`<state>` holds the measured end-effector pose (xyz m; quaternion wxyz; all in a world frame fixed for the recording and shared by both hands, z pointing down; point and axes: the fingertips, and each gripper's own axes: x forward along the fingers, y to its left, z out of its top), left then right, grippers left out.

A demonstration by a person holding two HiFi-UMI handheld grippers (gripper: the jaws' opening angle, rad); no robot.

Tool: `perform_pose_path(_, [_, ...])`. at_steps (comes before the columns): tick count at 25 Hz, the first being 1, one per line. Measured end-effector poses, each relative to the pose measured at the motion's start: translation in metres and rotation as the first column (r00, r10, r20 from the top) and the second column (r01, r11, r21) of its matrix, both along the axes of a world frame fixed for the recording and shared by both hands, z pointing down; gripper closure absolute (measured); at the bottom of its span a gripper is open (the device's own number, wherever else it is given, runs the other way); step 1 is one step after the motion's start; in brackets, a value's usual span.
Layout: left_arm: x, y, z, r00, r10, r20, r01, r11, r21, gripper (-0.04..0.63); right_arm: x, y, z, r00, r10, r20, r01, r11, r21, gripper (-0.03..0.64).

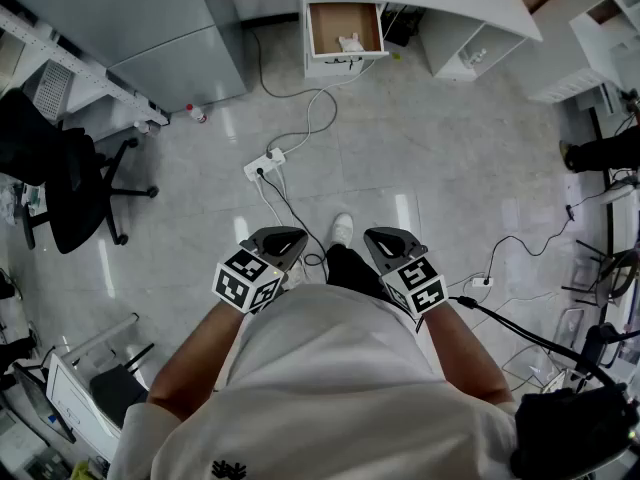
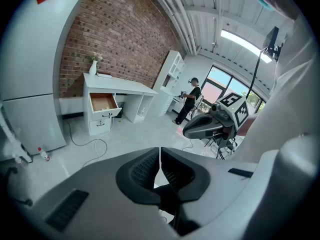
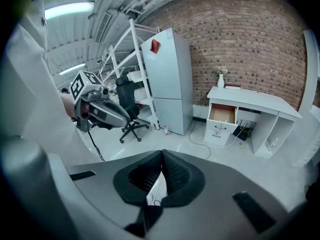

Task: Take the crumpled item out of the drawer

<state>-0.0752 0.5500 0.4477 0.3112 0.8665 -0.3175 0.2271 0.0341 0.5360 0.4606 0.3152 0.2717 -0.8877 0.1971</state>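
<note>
We see the crumpled item point(image 1: 350, 42) in the open drawer point(image 1: 328, 26), well apart and straight ahead of left gripper point(image 1: 286, 239) and right gripper point(image 1: 384, 239), both jaws pressed together, empty, right probably slightly nearer.

the head view looks steeply down from overhead, the left gripper point(image 1: 282, 238) and right gripper point(image 1: 388, 240) close below it, the open drawer point(image 1: 328, 23) far ahead at the top. each gripper view looks low along its own jaws across the floor point(image 1: 420, 168) toward that distant drawer, which all three share.
</note>
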Motion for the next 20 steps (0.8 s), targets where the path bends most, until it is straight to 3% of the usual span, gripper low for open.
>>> perform_pose_path(10, [0.083,-0.135,-0.022,0.999,0.018,0.044,-0.021,0.997,0.068,0.568,0.078,-0.122,0.005,1.0,-0.018,0.01,0.018,1.0,0.008,0.589])
perform_pose_path(20, [0.09,-0.234,0.0,0.995,0.091,0.033,-0.092,0.995,0.033,0.568,0.087,-0.209,0.023,0.99,0.136,0.025,-0.134,0.989,-0.054,0.586])
